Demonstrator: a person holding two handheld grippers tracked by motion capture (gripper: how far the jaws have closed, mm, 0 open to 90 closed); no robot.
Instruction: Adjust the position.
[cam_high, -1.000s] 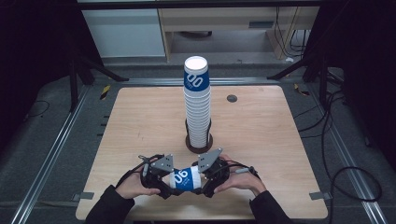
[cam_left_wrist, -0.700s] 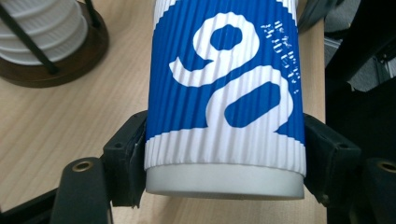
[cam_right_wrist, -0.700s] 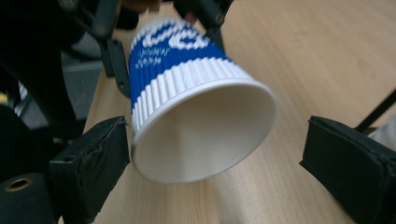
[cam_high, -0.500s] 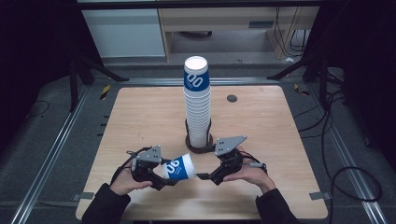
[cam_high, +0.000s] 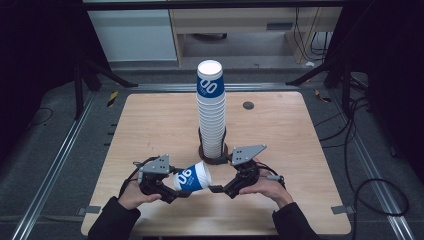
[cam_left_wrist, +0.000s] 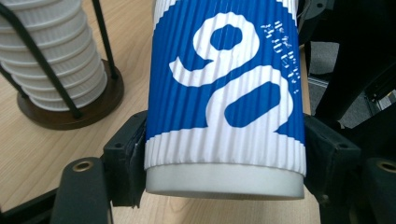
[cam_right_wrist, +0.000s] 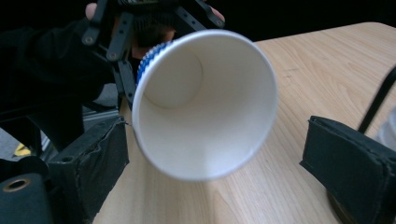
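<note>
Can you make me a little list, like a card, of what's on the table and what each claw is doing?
held thing: blue and white paper cup, lying on its side
left claw: shut on the cup near its base
right claw: open, jaws just opened, apart from the cup's mouth
cup stack: upright in a wire holder
surface: wooden table

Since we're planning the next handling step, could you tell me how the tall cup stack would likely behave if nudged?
The cup stack probably tips easily: it is tall and narrow, and its wire holder grips just the bottom. Being paper, it likely feels light and dents readily.
</note>
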